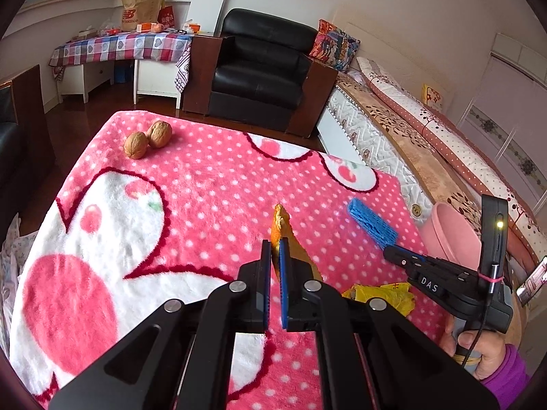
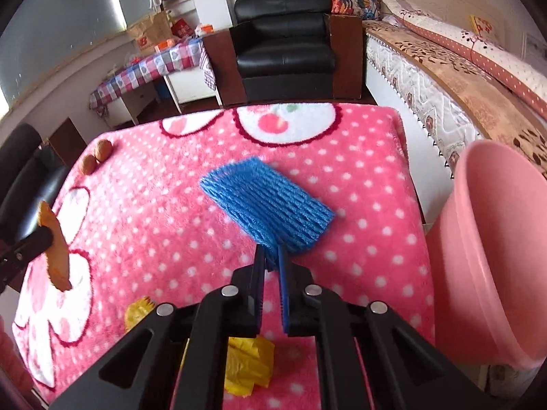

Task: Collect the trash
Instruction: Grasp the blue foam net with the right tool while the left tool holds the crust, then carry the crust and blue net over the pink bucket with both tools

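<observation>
My right gripper (image 2: 271, 256) is closed on the near edge of the blue foam net (image 2: 266, 205), just left of the pink bin (image 2: 495, 239); it is light and soft, so an edge pinch suffices; my left gripper (image 1: 274, 251) pinches the orange peel (image 1: 281, 220).

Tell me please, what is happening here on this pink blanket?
A person is collecting trash with a gripper in each hand. The left gripper is shut on an orange peel and holds it above the blanket. The right gripper is shut on the near edge of a blue foam net. A pink bin stands beside the blanket on the right. A yellow wrapper and two walnuts lie on the blanket.
</observation>
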`<state>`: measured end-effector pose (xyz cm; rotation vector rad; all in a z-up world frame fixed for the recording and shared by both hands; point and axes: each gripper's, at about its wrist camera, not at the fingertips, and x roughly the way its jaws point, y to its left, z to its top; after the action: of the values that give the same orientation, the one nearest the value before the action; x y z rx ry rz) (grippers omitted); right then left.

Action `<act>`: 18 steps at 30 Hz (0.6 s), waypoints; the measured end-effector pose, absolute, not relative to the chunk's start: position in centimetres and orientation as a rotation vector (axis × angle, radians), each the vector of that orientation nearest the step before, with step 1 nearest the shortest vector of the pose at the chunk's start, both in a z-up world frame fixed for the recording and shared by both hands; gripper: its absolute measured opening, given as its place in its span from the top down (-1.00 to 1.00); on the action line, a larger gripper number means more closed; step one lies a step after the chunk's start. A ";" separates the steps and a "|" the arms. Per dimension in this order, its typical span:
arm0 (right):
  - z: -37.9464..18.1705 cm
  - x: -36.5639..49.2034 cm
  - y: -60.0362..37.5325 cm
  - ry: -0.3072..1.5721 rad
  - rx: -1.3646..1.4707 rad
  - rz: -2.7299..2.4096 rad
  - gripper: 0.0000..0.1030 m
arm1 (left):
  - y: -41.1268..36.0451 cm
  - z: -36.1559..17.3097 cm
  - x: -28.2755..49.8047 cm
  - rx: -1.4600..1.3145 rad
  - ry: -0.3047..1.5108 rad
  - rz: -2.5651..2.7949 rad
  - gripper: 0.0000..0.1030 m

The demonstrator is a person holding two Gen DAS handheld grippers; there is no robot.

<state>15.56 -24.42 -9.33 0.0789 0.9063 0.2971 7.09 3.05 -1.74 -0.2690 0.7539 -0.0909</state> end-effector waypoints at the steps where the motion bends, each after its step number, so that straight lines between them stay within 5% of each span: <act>1: -8.9 15.1 -24.7 0.894 0.094 0.304 0.88 | 3.0 -1.6 7.0 -0.267 0.750 -0.094 0.93; 18: -4.4 5.5 -27.5 0.814 0.299 0.387 0.88 | -1.3 0.3 4.0 -0.214 0.691 -0.155 0.93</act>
<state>5.53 -27.50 -4.44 0.2985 0.8141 0.3868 3.99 -1.26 0.35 -0.2140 0.6913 -0.1555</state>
